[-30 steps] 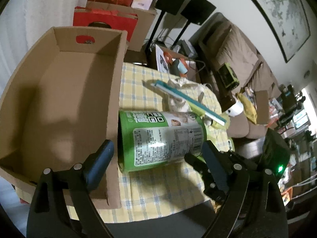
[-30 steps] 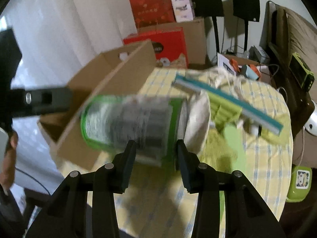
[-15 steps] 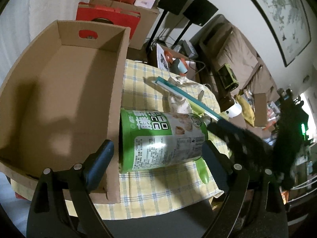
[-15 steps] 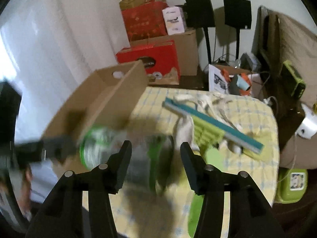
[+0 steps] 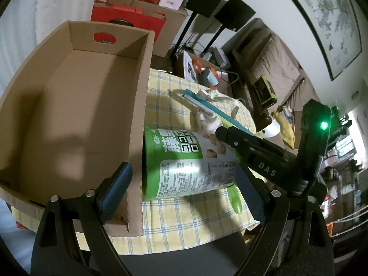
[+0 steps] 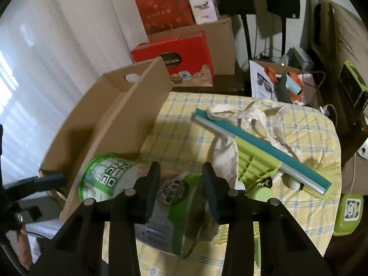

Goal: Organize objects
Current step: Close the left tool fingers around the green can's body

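The left gripper [image 5: 184,184] stands wide open with nothing pressed between its pads. One finger [image 5: 115,188] sits inside the cardboard box [image 5: 69,105], close against the box's near side wall, and the other finger [image 5: 250,197] lies just past the can's lid end. So the wall and the green can [image 5: 188,163] both lie in the span between them. The can rests on its side on the yellow checked tablecloth [image 5: 188,220], its base against the outer face of the box wall, straight ahead of this gripper.

The right gripper [image 6: 181,184] reaches in from the left gripper's right, over the can's lid end. Its jaws have just been closing and now stand partly apart above the can [image 6: 128,193]. Whether its pads actually touch the can is hard to tell from this angle; in the left wrist view its finger [image 5: 232,138] lies across the can's top edge.

Beyond the right gripper, further out on the tablecloth [image 6: 306,209], lie a crumpled white cloth [image 6: 248,119] and a window wiper [image 6: 260,151] with a teal blade and a light green handle. The wiper lies slantwise, just past the can. The box, ahead and to the left of this gripper, shows nothing inside.
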Demonstrator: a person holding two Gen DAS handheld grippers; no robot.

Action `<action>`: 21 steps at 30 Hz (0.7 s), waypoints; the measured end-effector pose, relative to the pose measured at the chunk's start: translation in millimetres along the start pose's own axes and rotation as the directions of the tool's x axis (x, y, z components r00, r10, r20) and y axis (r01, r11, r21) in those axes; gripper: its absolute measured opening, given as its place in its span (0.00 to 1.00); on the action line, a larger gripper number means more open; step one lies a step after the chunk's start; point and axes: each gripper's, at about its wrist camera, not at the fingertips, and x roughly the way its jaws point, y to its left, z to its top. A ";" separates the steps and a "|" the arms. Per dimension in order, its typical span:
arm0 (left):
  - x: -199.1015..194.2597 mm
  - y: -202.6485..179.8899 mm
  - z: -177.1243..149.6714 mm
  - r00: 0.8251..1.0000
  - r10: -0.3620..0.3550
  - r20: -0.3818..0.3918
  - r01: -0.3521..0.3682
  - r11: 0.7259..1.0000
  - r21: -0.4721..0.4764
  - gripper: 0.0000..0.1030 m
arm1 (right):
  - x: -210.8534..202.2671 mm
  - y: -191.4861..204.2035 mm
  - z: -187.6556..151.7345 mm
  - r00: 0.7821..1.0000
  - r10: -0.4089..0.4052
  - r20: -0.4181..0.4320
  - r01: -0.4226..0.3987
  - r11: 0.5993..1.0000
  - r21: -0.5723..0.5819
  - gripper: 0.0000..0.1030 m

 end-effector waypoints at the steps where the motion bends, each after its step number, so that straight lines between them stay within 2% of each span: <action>1: 0.1 0.3 -0.1 1.000 0.000 -0.001 0.000 1.000 0.000 0.87 | -1.9 0.9 -2.7 1.000 0.000 0.005 0.000 1.000 -0.005 0.36; 7: 1.0 -1.3 -4.4 1.000 -0.006 -0.016 0.006 1.000 0.013 0.87 | -24.3 14.7 -27.9 0.999 -0.019 0.050 0.023 0.997 -0.078 0.36; 15: 2.6 -4.5 -17.6 0.999 0.004 -0.043 -0.003 0.999 0.037 0.87 | -52.3 25.6 -73.3 0.997 -0.004 0.081 0.009 0.998 -0.061 0.36; 19: -3.0 -7.1 -28.6 0.999 0.011 -0.038 -0.008 0.998 0.056 0.87 | -58.2 29.0 -89.0 0.998 0.013 0.064 -0.010 0.999 -0.046 0.36; 21: -5.7 -9.2 -33.4 0.999 0.006 -0.044 -0.003 0.998 0.065 0.87 | -57.4 31.8 -95.0 0.999 -0.010 0.046 0.012 0.998 -0.059 0.36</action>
